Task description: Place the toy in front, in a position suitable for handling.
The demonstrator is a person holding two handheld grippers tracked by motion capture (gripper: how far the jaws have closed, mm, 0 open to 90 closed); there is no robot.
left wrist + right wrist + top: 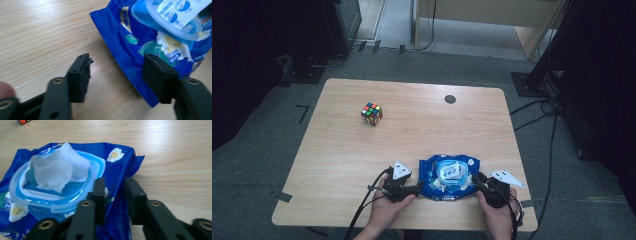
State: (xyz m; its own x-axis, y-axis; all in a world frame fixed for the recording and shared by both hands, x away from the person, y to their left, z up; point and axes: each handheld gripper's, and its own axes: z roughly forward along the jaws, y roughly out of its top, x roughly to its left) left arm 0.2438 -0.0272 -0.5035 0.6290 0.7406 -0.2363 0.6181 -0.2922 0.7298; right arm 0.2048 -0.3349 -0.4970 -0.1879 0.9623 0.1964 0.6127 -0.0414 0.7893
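A blue wet-wipes pack (432, 172) lies near the table's front edge, its light-blue lid open and a white wipe (451, 171) sticking up out of it. My left gripper (416, 189) is at the pack's left end. In the left gripper view the left gripper (117, 60) stands open, with one jaw over bare wood and the other over the pack (130, 50). My right gripper (478, 180) is at the pack's right end. In the right gripper view the right gripper (115, 183) has its jaws closed in on the bunched blue film of the pack (117, 165) beside the lid (57, 200).
A scrambled colour cube (371, 114) sits at the table's far left, its corner also at the top left of the right gripper view (23, 121). A dark round cable hole (450, 99) is in the wooden table (412, 130) at the back. Cables trail over the table's front edge.
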